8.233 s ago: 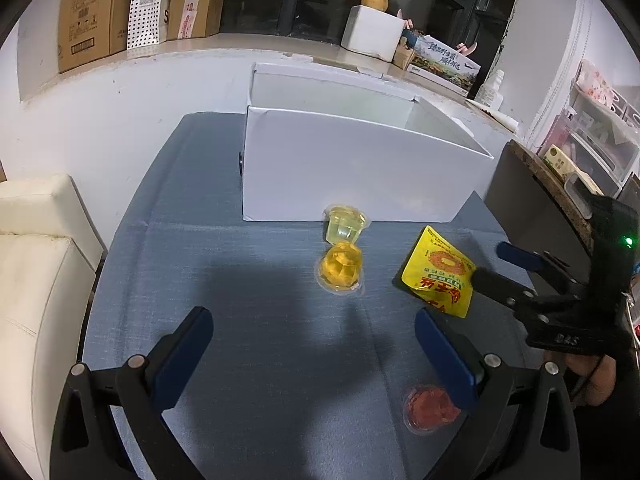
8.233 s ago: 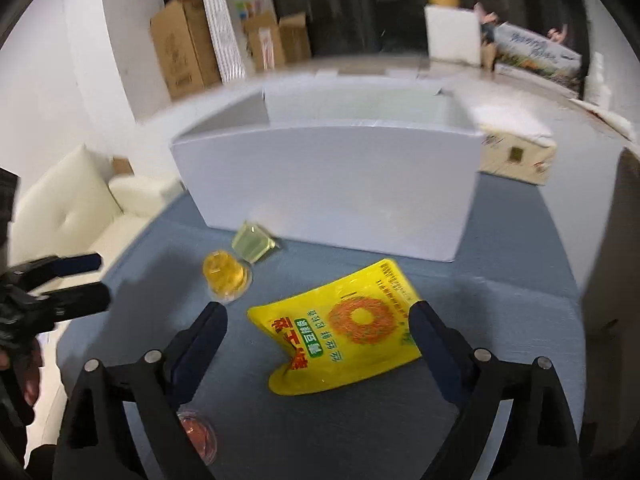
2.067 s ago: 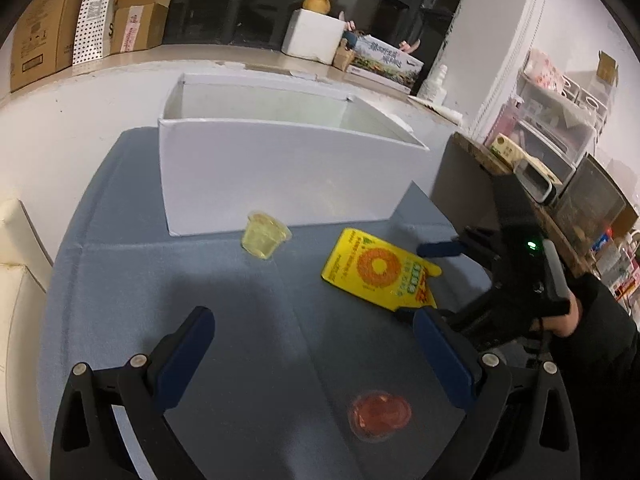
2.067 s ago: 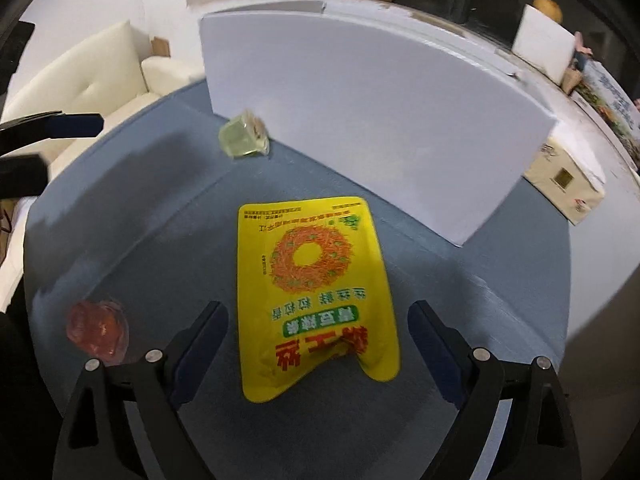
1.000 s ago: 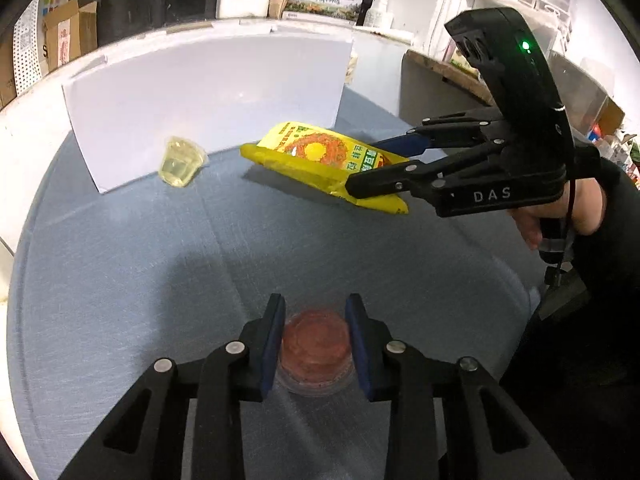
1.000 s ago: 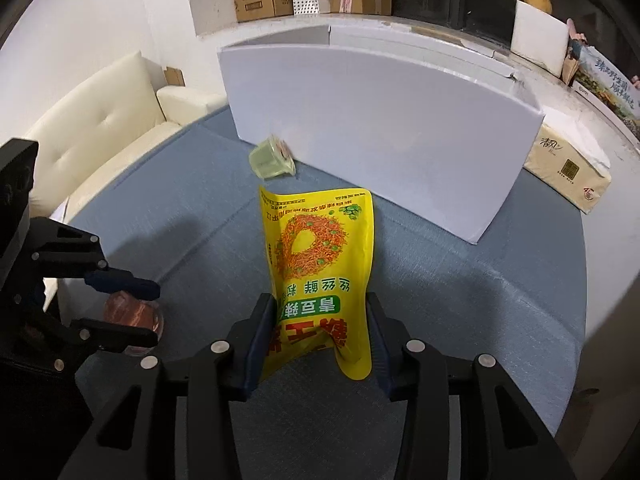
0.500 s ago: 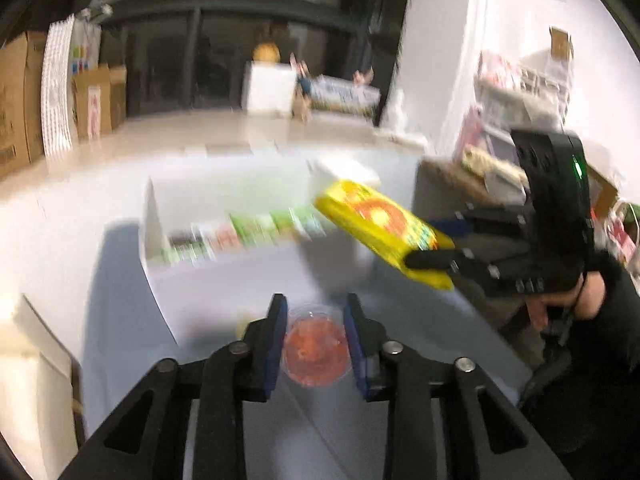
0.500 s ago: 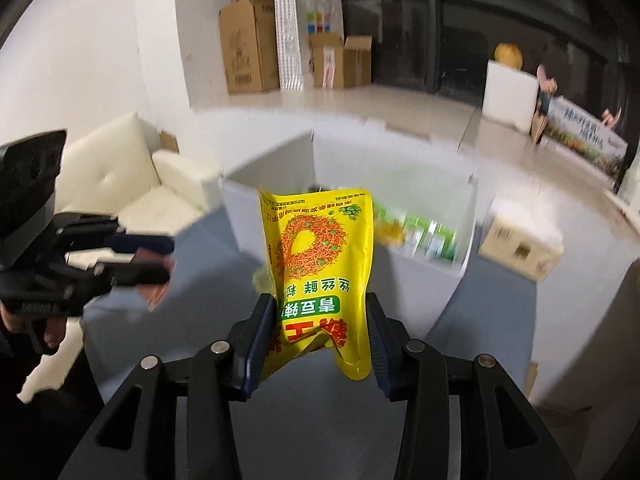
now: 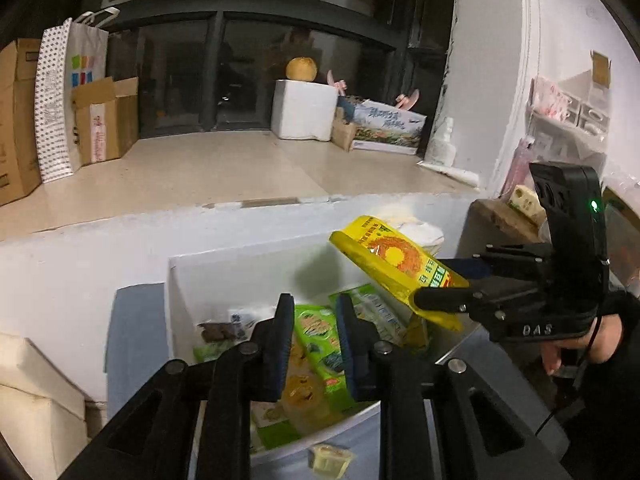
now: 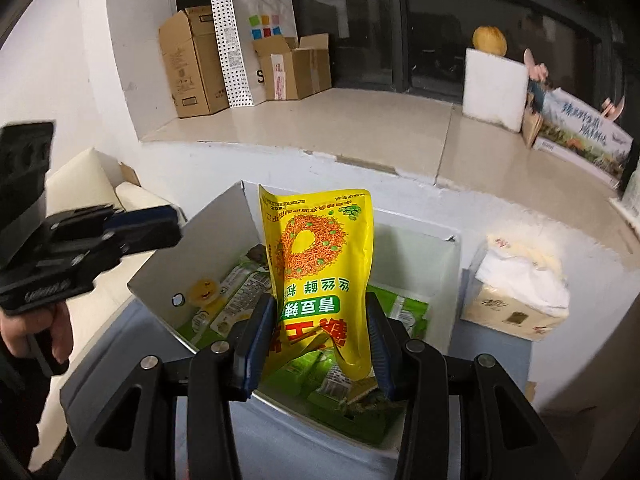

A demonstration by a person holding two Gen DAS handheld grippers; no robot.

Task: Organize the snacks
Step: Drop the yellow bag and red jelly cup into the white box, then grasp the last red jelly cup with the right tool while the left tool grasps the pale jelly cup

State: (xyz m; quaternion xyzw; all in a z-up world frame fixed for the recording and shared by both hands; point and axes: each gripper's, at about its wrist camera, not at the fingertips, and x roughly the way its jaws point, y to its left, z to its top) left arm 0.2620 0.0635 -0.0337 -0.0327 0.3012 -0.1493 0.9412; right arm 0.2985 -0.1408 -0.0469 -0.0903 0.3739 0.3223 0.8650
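My right gripper (image 10: 320, 340) is shut on the yellow snack bag (image 10: 316, 264) and holds it upright over the white box (image 10: 192, 264); the bag also shows in the left wrist view (image 9: 396, 264), tilted above the box's right side. My left gripper (image 9: 311, 344) hovers over the white box (image 9: 224, 272); its jaws stand a narrow gap apart and nothing shows between them. The red jelly cup is not visible. Inside the box lie green snack packs (image 9: 320, 344) and an orange jelly cup (image 10: 204, 290). A pale yellow jelly cup (image 9: 330, 456) lies on the blue cloth in front of the box.
A tissue pack (image 10: 516, 296) sits right of the box. A cream sofa (image 9: 32, 392) stands at the left. The ledge behind holds cardboard boxes (image 10: 192, 60), a paper bag (image 10: 256, 48) and a white foam box (image 9: 304, 108).
Both grippers have moved forward and now hang over the open box. The red jelly cup that my left gripper held is gone from between its jaws. The right still holds the yellow bag.
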